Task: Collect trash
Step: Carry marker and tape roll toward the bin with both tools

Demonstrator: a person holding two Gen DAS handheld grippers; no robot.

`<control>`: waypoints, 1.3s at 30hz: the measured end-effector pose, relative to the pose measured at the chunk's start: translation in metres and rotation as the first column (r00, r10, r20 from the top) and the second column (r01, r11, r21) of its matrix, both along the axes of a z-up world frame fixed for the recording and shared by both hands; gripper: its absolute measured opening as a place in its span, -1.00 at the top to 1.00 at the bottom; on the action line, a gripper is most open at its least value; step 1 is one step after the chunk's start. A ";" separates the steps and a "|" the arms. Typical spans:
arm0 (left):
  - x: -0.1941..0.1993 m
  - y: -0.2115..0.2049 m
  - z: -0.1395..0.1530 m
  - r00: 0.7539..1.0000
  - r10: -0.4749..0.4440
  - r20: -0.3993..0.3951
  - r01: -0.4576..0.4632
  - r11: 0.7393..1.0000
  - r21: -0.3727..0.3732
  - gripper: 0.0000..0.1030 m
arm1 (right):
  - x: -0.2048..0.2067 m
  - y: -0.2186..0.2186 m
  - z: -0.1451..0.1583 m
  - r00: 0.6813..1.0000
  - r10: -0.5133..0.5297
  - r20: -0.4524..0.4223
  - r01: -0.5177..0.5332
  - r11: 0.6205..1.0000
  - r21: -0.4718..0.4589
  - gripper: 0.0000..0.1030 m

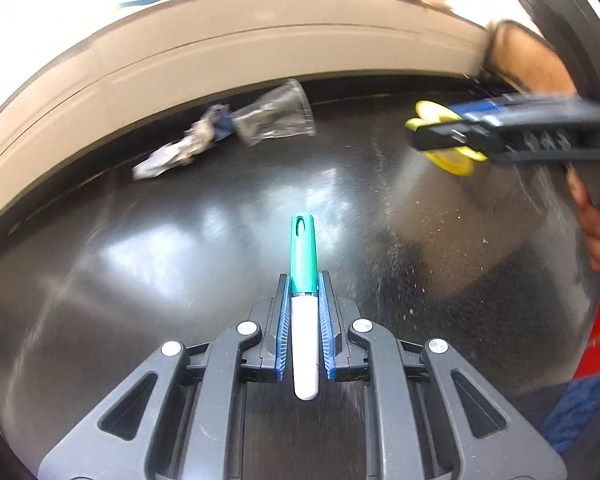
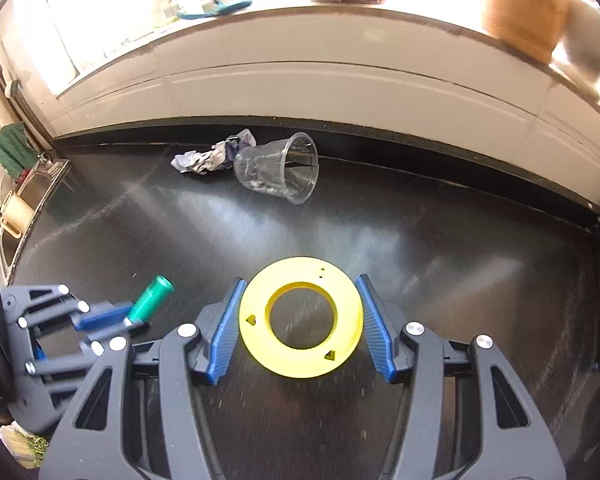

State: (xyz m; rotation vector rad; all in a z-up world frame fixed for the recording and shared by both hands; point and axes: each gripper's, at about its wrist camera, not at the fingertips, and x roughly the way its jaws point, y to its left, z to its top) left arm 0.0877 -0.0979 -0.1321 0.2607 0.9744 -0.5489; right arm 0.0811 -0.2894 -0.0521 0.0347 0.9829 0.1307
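Your left gripper [image 1: 304, 284] pinches the green-capped marker [image 1: 303, 280] nearly closed, your right gripper [image 2: 300, 316] clamps the yellow ring [image 2: 300, 354] at half width, both above the dark counter [image 2: 440, 232], while the clear cup [image 2: 278, 174] and crumpled wrapper [image 2: 208, 158] lie touching by the back edge.

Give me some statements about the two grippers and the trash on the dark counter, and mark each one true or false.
1. The left gripper is shut on a marker with a green cap. True.
2. The right gripper holds a red ring. False: the ring is yellow.
3. The clear plastic cup stands upright. False: it lies on its side.
4. Crumpled paper lies beside the cup, near the back edge of the counter. True.
5. The cup is between the left gripper's jaws. False: the marker is there.
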 end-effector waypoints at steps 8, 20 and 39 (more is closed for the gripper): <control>-0.039 0.033 0.028 0.991 0.130 0.001 -0.130 0.991 0.004 0.74 | -0.063 0.016 0.008 1.000 0.007 -0.006 -0.007 1.000 -0.001 -0.07; -0.053 0.057 0.041 0.960 0.280 -0.023 -0.281 0.959 -0.024 0.74 | -0.083 0.041 0.015 0.998 0.047 0.034 -0.045 0.997 -0.056 -0.07; -0.166 0.230 0.041 0.759 0.651 0.019 -0.652 0.758 0.021 0.74 | -0.099 0.238 0.016 0.888 0.460 0.017 -0.459 0.888 -0.016 -0.07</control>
